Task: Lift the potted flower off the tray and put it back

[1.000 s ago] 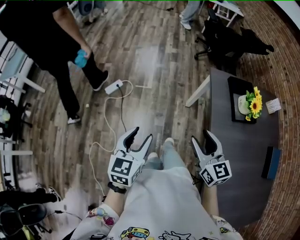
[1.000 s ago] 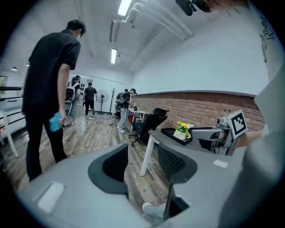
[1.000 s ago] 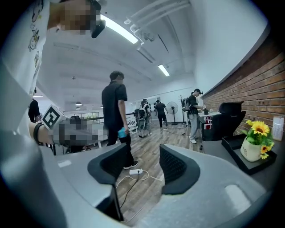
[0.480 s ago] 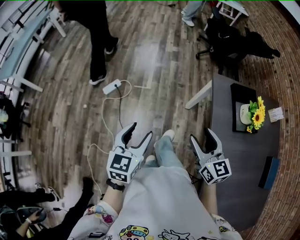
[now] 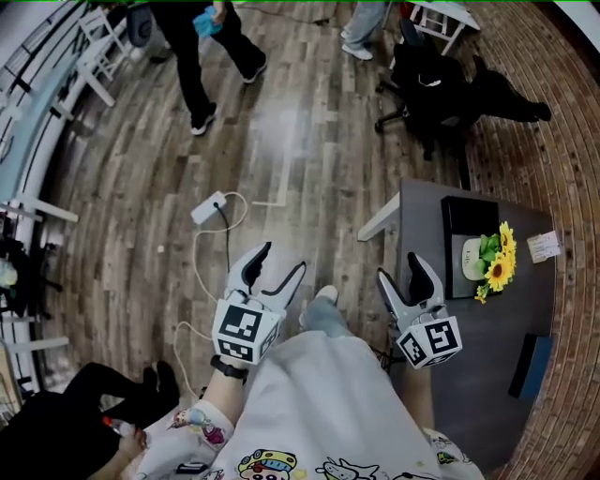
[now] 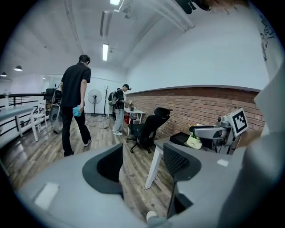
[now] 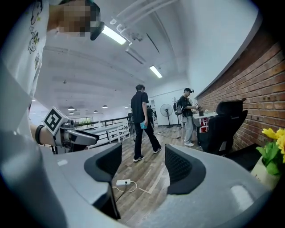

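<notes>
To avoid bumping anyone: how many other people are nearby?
3 people: a walker upper left, legs at the top edge, a dark-clothed person lower left; more may be hidden.

left gripper [image 5: 283,258] and right gripper [image 5: 399,266] held forward side by side, fingers [image 5: 251,268] just been opening, nothing between them

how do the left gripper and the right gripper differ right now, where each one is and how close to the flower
The left gripper hangs over the wood floor; the right gripper hangs at the edge of the dark table. The potted flower on its black tray lies nearer the right gripper than the left gripper. Shared: both stand open with nothing between the jaws, which have just been opening, and neither touches the flower.
</notes>
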Action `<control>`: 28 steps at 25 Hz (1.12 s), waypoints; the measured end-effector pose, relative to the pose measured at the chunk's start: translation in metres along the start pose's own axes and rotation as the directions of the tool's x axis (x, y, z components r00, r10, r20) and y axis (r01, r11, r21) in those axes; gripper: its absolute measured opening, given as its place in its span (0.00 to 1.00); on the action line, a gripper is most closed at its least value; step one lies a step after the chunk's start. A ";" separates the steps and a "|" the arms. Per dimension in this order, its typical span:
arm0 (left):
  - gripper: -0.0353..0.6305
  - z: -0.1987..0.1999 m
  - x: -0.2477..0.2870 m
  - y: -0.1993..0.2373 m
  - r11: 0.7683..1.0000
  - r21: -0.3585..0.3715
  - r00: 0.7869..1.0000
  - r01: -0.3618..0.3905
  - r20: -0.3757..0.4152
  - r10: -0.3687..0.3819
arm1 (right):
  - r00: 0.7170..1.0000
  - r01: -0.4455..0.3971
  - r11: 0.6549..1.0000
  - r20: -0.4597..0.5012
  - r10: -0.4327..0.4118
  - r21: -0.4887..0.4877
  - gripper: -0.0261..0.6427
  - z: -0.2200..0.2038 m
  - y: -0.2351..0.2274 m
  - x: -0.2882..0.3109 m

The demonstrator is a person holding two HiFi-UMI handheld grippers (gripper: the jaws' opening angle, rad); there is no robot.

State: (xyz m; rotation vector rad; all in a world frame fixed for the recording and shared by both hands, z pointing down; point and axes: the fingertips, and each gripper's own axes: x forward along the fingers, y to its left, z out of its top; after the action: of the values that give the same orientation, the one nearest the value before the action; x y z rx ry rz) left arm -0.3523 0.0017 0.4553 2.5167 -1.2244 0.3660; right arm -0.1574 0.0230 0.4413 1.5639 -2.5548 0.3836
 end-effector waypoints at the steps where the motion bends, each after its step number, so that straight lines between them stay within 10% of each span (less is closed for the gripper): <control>1: 0.49 0.006 0.010 0.000 1.000 0.007 1.000 0.008 0.000 -0.008 | 1.000 0.008 1.000 0.010 -0.008 0.003 0.49 0.005 -0.010 0.004; 15: 0.51 0.054 0.117 -0.044 0.973 0.116 0.979 0.202 -0.036 -0.199 | 0.980 0.184 0.982 0.070 -0.187 0.050 0.51 0.023 -0.088 -0.017; 22: 0.52 0.065 0.156 -0.091 0.917 0.168 0.932 0.361 -0.088 -0.351 | 0.939 0.324 0.941 0.087 -0.333 0.098 0.54 0.022 -0.113 -0.054; 28: 0.53 0.076 0.204 -0.138 0.816 0.212 0.843 0.537 -0.139 -0.519 | 0.854 0.490 0.859 0.117 -0.508 0.152 0.56 0.025 -0.146 -0.087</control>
State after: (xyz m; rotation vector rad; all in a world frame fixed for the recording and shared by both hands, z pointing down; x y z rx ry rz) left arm -0.1136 -0.0932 0.4358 2.8804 -0.4211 0.4841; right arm 0.0127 0.0274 0.4193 2.2959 -2.1241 0.3650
